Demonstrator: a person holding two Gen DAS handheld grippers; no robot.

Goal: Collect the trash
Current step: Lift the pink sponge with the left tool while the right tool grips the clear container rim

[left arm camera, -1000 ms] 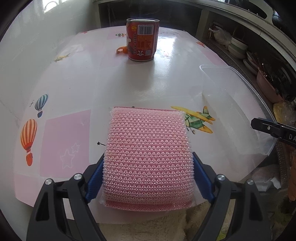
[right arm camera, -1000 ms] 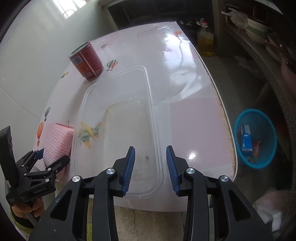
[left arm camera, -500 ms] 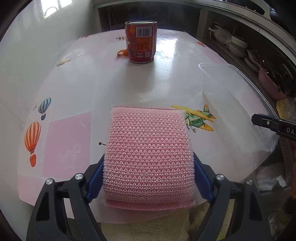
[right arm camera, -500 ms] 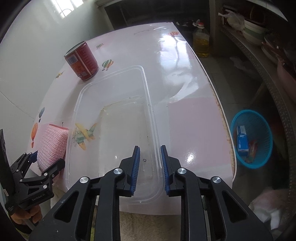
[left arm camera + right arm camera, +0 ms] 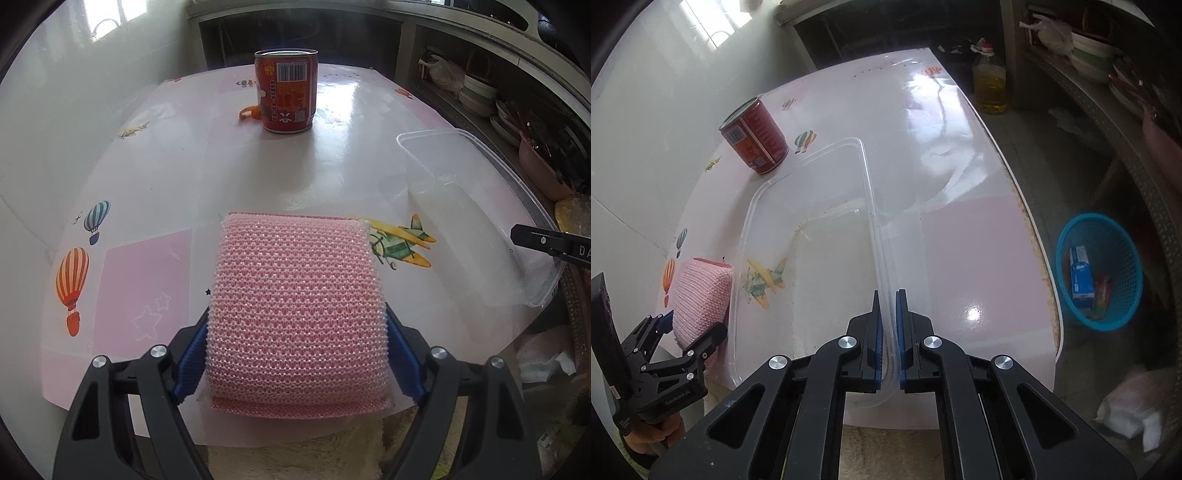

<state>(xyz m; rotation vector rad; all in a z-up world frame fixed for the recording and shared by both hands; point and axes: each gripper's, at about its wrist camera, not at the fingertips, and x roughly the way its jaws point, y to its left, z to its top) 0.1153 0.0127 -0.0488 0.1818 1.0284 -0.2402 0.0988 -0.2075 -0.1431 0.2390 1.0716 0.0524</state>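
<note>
I am pinching the near right wall of the clear plastic container (image 5: pixel 812 258) with my right gripper (image 5: pixel 887 332), its two blue pads pressed onto the thin rim from either side, at the table's near edge. With my left gripper (image 5: pixel 295 354) I am squeezing the pink scrubbing sponge (image 5: pixel 297 314) by its two sides; it is sitting at the near left edge of the table (image 5: pixel 960 240), just to the left of the container. Farther out, the red tin can (image 5: pixel 286 96) is standing upright toward the far left of the table, well apart from both my grippers, with a small orange scrap (image 5: pixel 248 112) touching or just beside its left foot.

Down on the floor to the right of the table is the blue basket (image 5: pixel 1134 295), already holding a blue-and-white box (image 5: pixel 1080 277) and something red beside it. I am judging that as the place for the trash, so the collecting looks partly done. What is left, as far as I can see, is the container, the sponge, the can and the scrap, none of them yet off the table.
</note>
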